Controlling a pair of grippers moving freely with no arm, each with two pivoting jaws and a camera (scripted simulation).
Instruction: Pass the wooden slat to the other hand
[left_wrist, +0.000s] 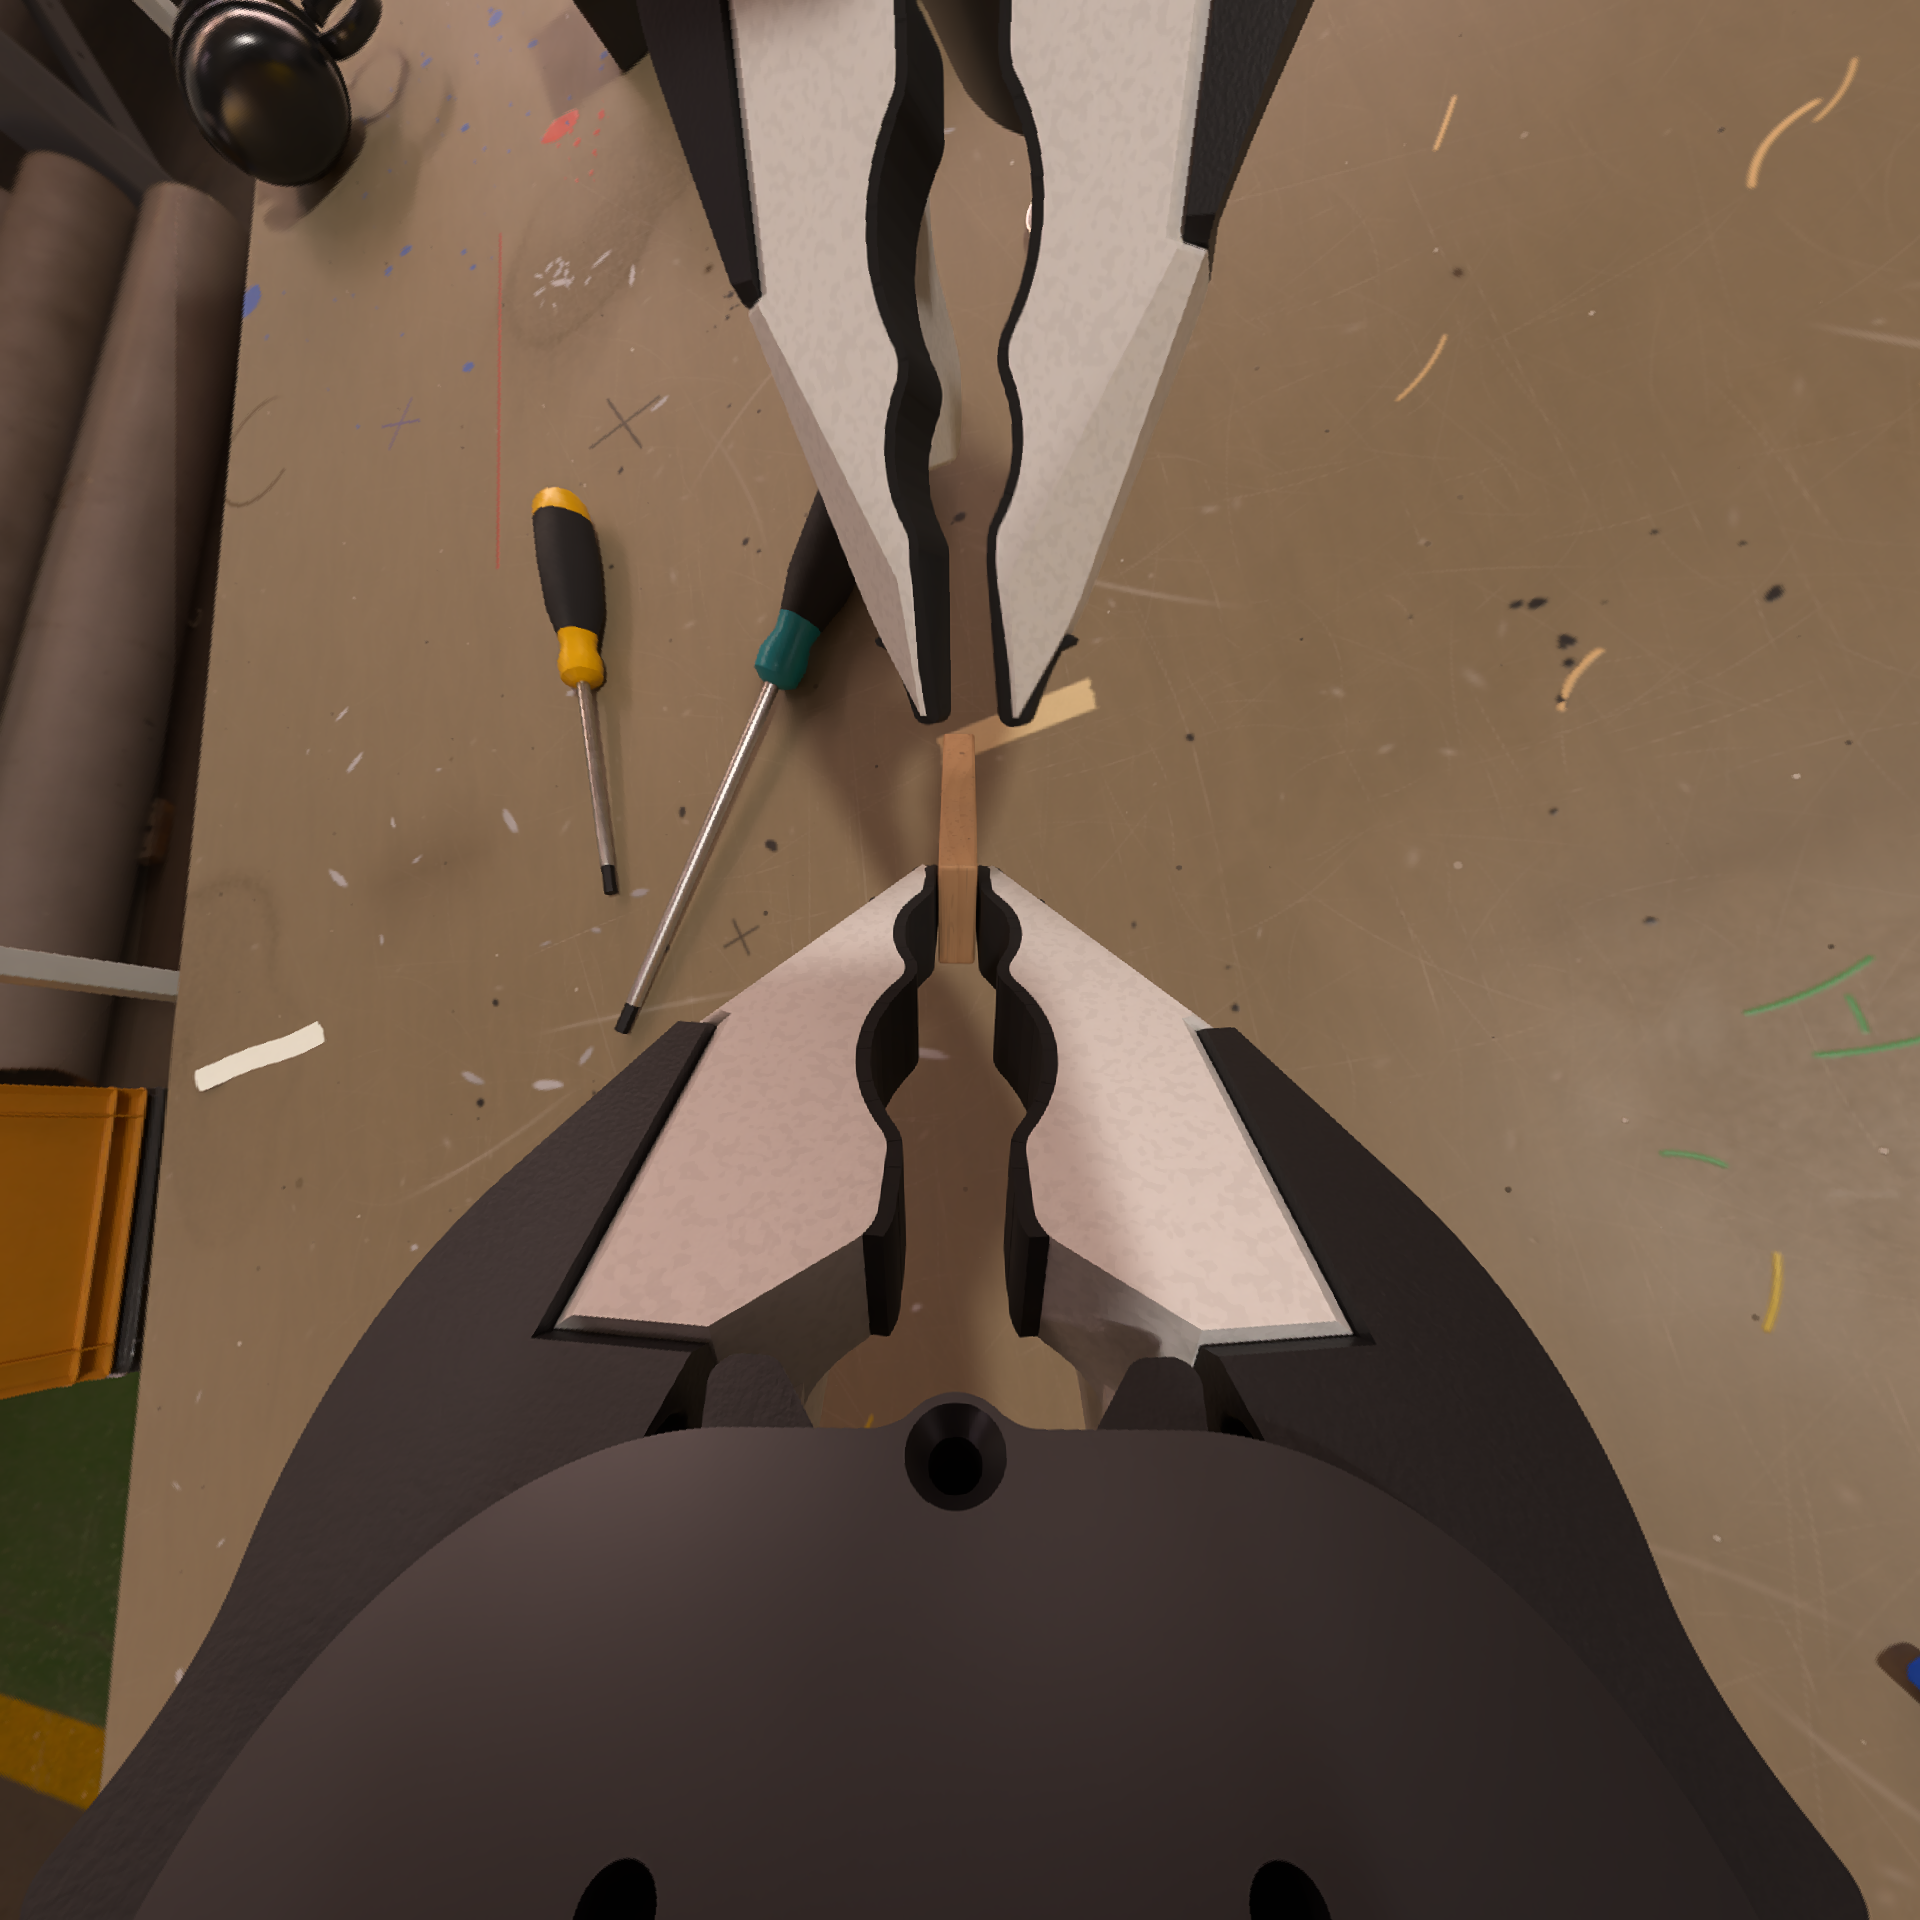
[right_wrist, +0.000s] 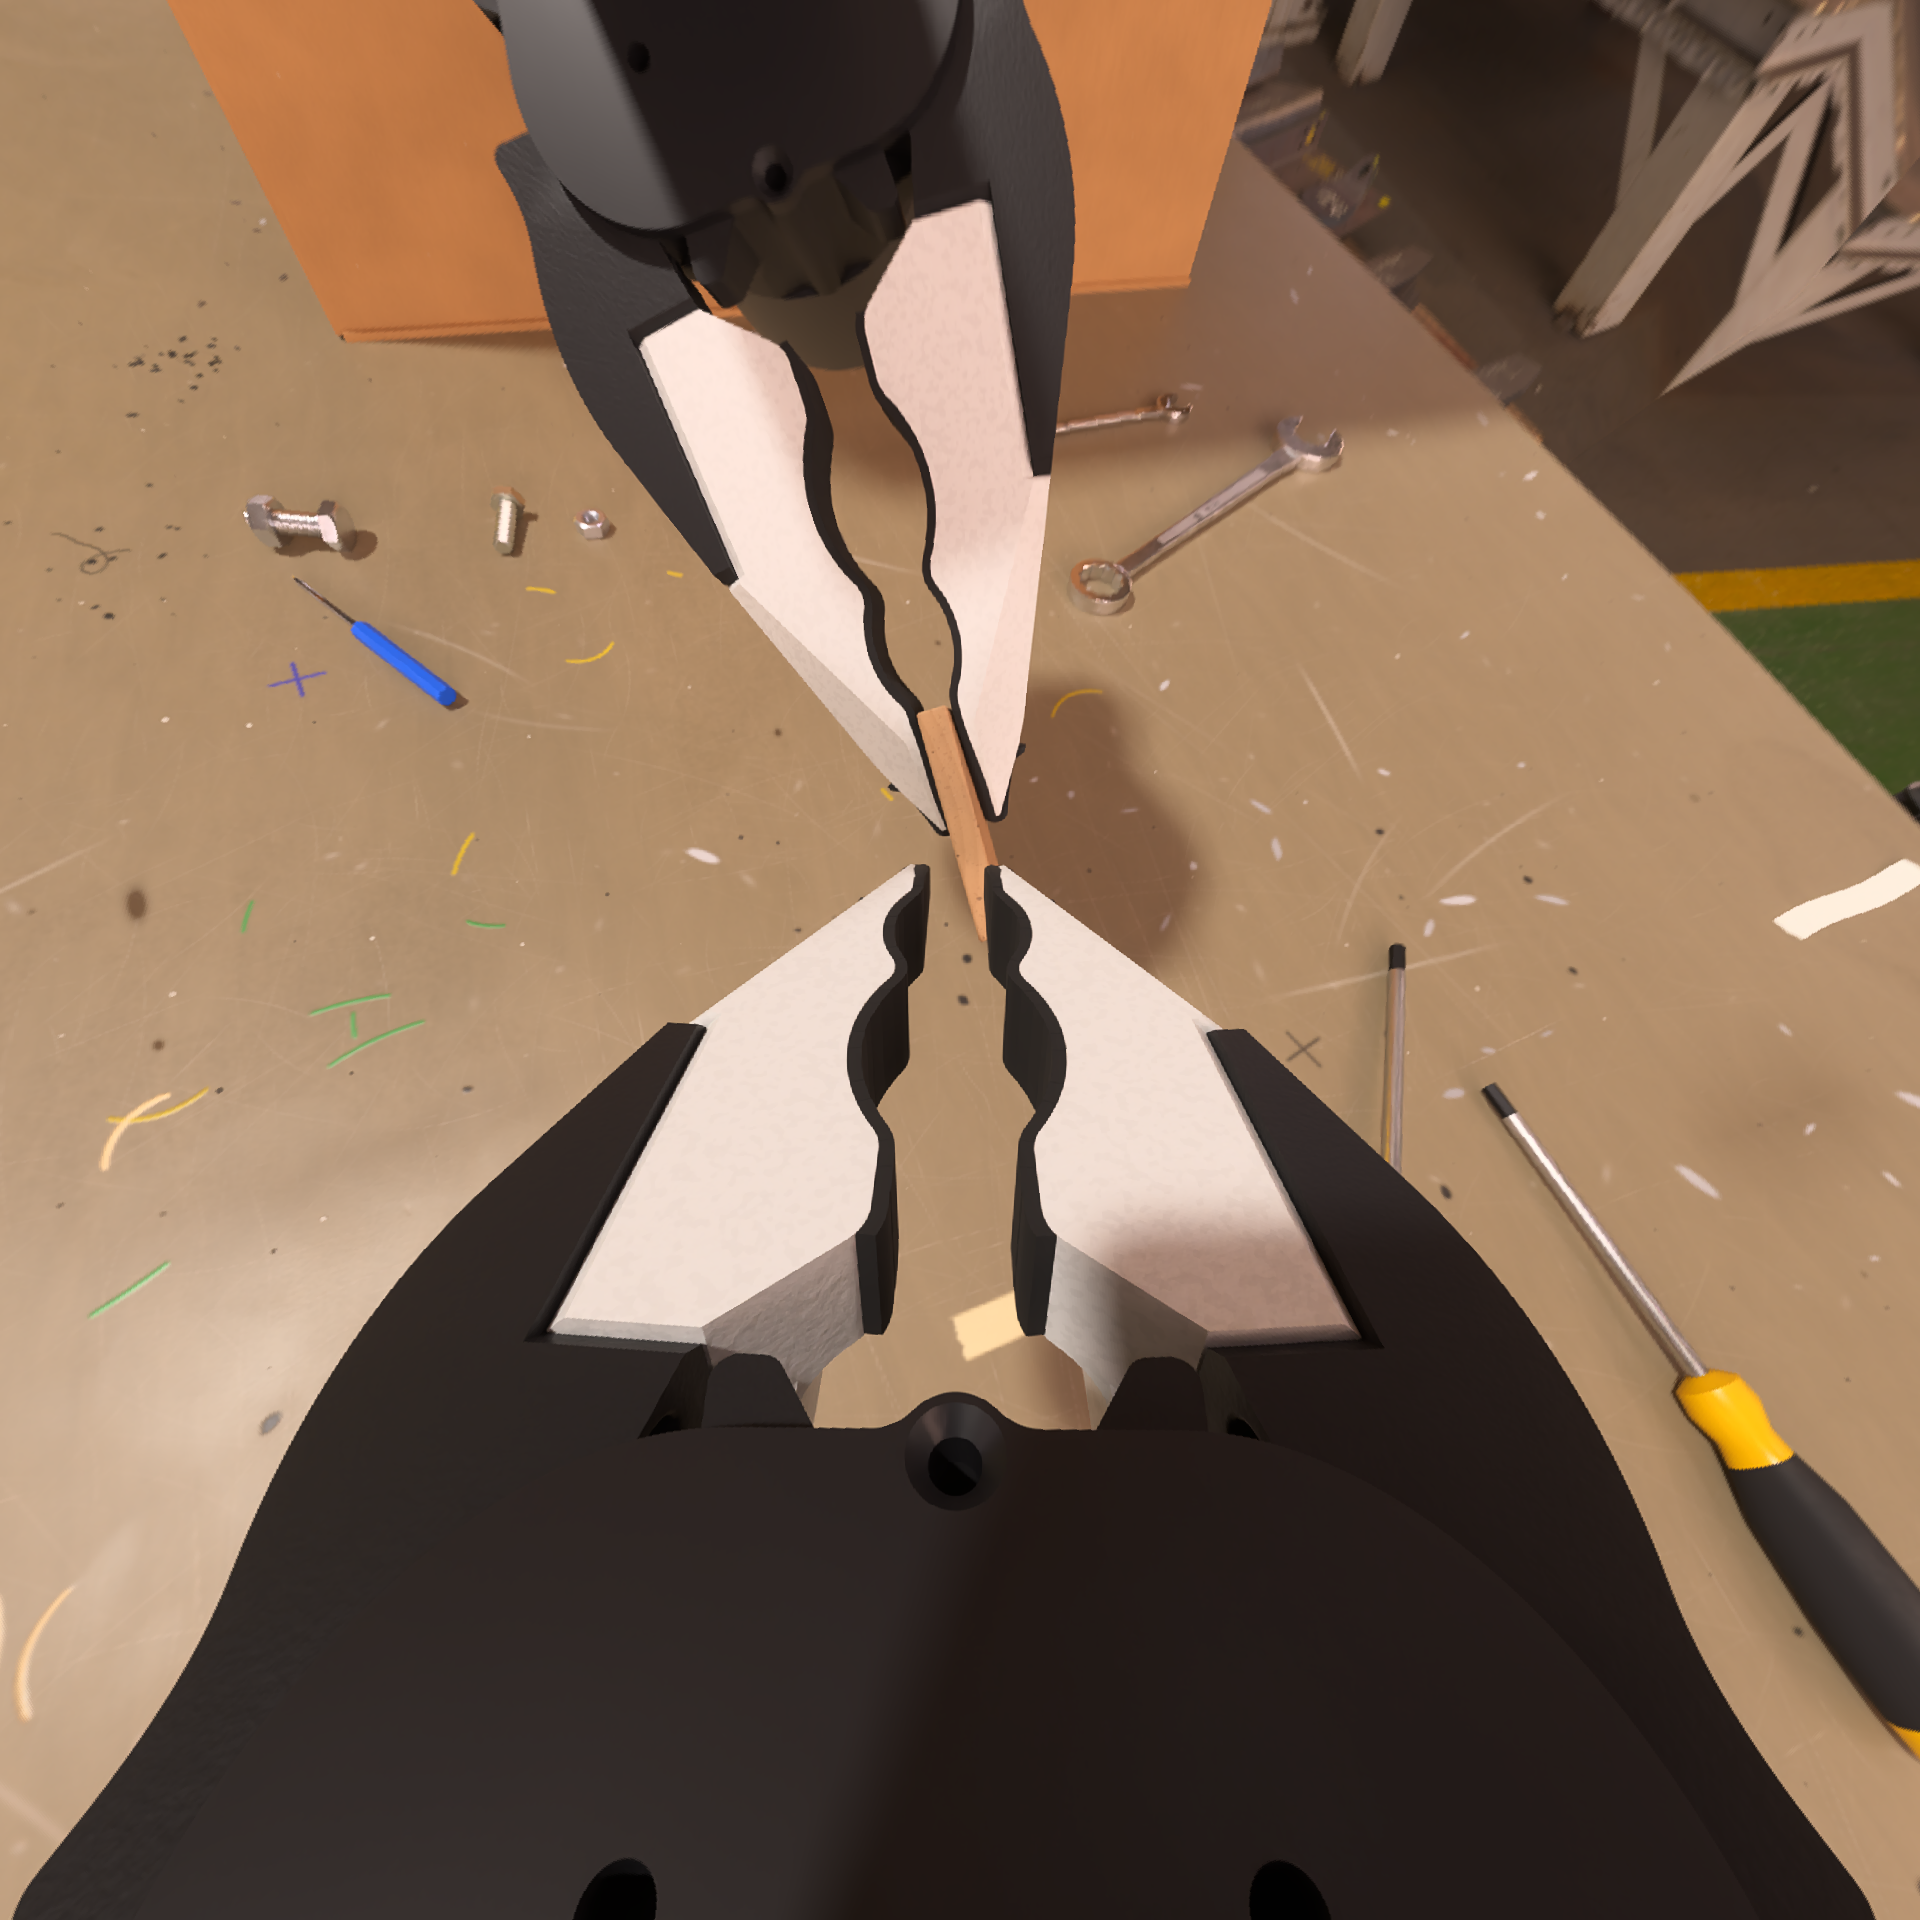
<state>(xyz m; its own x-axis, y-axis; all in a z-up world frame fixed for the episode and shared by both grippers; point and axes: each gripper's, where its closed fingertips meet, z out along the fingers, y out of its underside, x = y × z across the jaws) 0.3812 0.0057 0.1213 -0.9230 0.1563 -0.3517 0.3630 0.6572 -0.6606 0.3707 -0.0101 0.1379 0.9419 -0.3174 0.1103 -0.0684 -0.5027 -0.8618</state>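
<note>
The wooden slat (left_wrist: 956, 821) is a short, thin, light-brown strip held above the workbench (left_wrist: 1455, 831). My left gripper (left_wrist: 956, 881) is shut on its near end, seen edge-on between the fingertips. My right gripper (left_wrist: 966, 717) faces it tip to tip from the top of the left wrist view, jaws a little apart. In the right wrist view the left gripper (right_wrist: 971, 821) pinches the slat (right_wrist: 966, 831), whose free end reaches between the tips of my right gripper (right_wrist: 956, 878), close to the right fingertip (right_wrist: 1000, 904). The right jaws stand wider than the slat and are not closed on it.
On the bench lie a yellow-and-black screwdriver (left_wrist: 569, 592) and a teal-collared one (left_wrist: 790, 649), a blue screwdriver (right_wrist: 405, 665), bolts (right_wrist: 301, 523), wrenches (right_wrist: 1205, 514) and tape scraps (right_wrist: 1849, 899). An orange-brown box (right_wrist: 416, 156) stands behind. An orange bin (left_wrist: 62, 1236) sits off the bench edge.
</note>
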